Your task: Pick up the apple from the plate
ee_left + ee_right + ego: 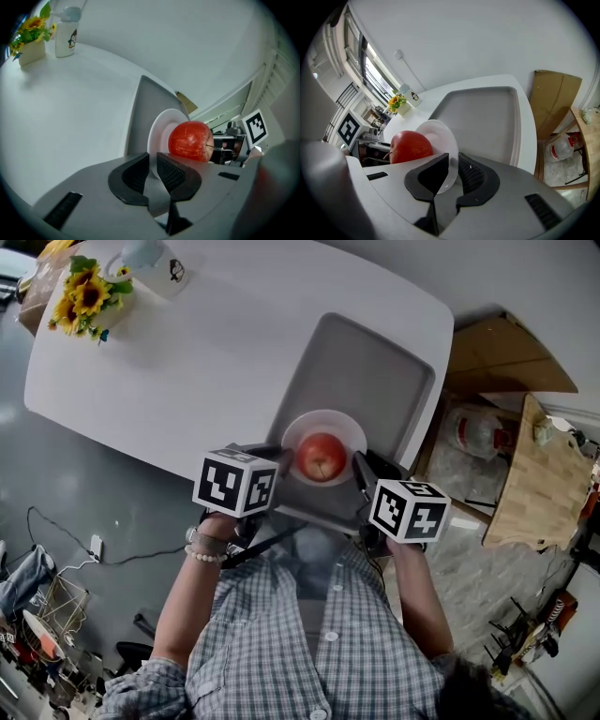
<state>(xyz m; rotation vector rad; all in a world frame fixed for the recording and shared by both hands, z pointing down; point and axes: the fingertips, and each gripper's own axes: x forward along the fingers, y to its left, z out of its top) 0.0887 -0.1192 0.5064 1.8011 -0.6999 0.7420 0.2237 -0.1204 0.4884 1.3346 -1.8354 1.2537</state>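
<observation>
Head view: a person in a checked shirt holds two grippers over a white desk (206, 352), one at each side of a small white plate (323, 416).
Apple: red with a paler yellowish patch round the stem hollow, round and glossy, with a thin stem showing in the left gripper view (322, 456) (190, 140) (410, 146).
Apple's place: in the middle of the plate, which sits at the near end of a grey tray (361, 371) on the desk.
Left gripper: its jaws stand narrow and are closed on the plate's rim (157, 136), not on the apple (281, 460) (153, 161).
Right gripper: the rim on the plate's other side (440, 133) runs between its jaws, and the pads lie close against it (359, 470) (453, 161).
Apple to grippers: it lies between the two grippers, just past each pair of jaw tips and beside them, touching neither.
Far end of desk: a bunch of sunflowers (86, 296) in a pale holder, and next to it a white cup (155, 261).
Markings: black-and-white square markers on each gripper's cube; a small dark cartoon figure on the cup, its detail too small to read.
</observation>
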